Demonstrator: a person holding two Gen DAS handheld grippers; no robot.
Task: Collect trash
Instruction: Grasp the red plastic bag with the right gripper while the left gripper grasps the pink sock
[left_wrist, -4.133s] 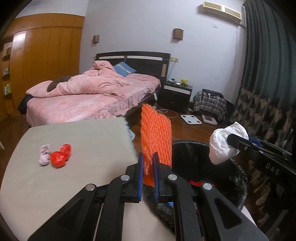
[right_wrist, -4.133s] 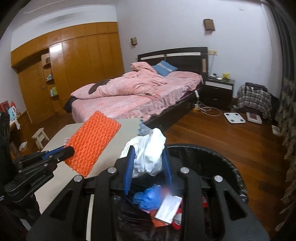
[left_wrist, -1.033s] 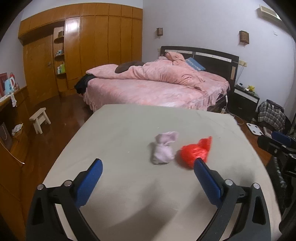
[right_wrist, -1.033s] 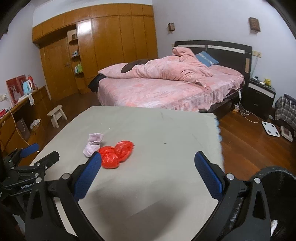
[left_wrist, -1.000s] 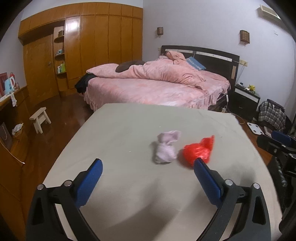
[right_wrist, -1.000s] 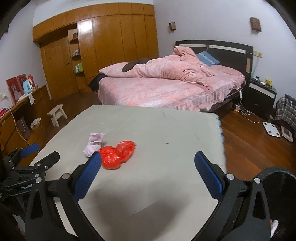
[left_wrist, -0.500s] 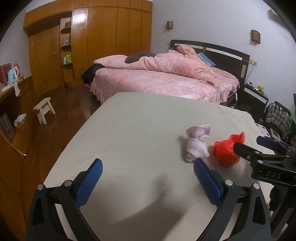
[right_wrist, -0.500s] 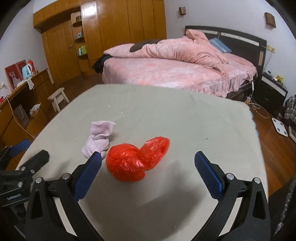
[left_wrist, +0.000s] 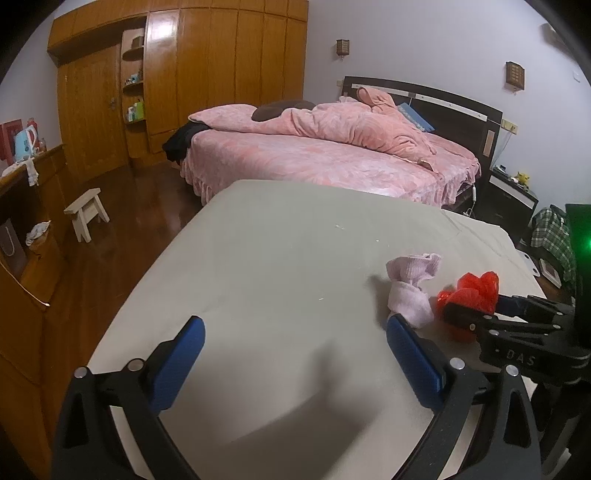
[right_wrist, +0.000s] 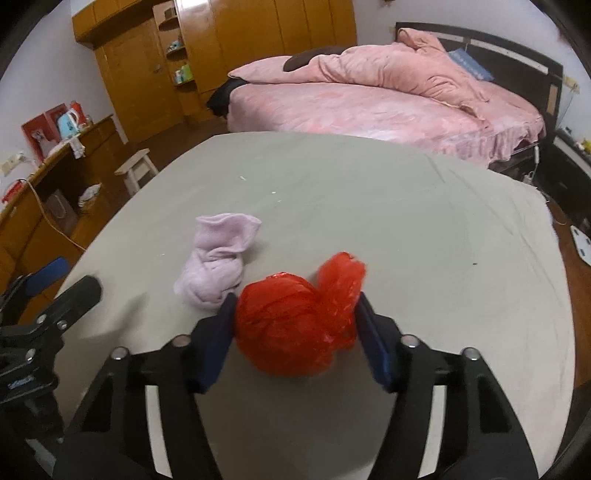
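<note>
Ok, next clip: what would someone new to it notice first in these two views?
The crumpled red plastic bag, lying on the grey table, sits between the blue pads of the right gripper, whose jaws have just been closing around it. Just to its left lies a pale pink sock, beyond the open, empty left gripper. Behind the table a pink bed fills the room.

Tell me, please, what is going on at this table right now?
A person with a handheld gripper in each hand is clearing trash off a cloth-covered table. The right gripper has just been closing around a crumpled red plastic bag, and its pads now sit against both sides of the bag, which rests on the table. A balled-up pale pink sock lies just to the bag's left, untouched. The left gripper hangs wide open and empty over bare tabletop nearby.
</note>
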